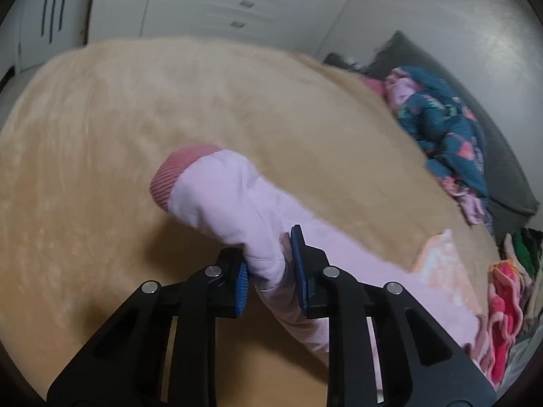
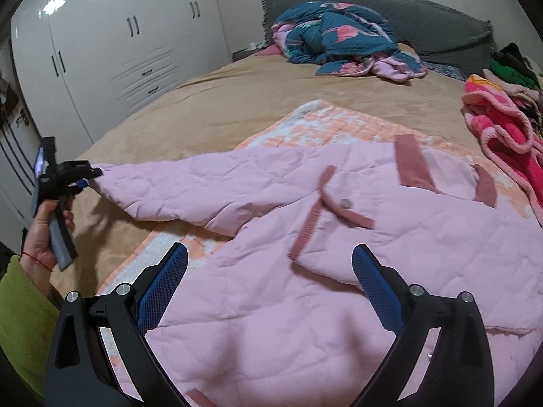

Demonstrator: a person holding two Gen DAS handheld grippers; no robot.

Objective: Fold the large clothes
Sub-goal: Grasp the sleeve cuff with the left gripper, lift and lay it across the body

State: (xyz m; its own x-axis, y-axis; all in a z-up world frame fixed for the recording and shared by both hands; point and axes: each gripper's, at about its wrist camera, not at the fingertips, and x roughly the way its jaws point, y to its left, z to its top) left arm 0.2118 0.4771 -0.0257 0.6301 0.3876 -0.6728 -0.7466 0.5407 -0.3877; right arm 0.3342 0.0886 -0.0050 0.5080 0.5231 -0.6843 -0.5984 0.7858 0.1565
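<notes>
A light pink quilted jacket (image 2: 356,244) with dusty-rose ribbed trim lies spread on the bed, partly over a peach and white blanket (image 2: 325,122). My left gripper (image 1: 269,268) is shut on the jacket's sleeve (image 1: 230,196), near its rose ribbed cuff (image 1: 176,173), and holds it out to the left above the bed. The left gripper also shows at the sleeve's end in the right wrist view (image 2: 83,178). My right gripper (image 2: 269,285) is open and empty just above the jacket's body.
A tan bedspread (image 2: 217,101) covers the bed. A teal and pink floral quilt (image 2: 339,37) lies bunched by the grey headboard (image 2: 434,17). A bright pink fleece garment (image 2: 505,129) and a clothes pile (image 2: 512,64) lie at the right edge. White wardrobes (image 2: 118,40) stand left.
</notes>
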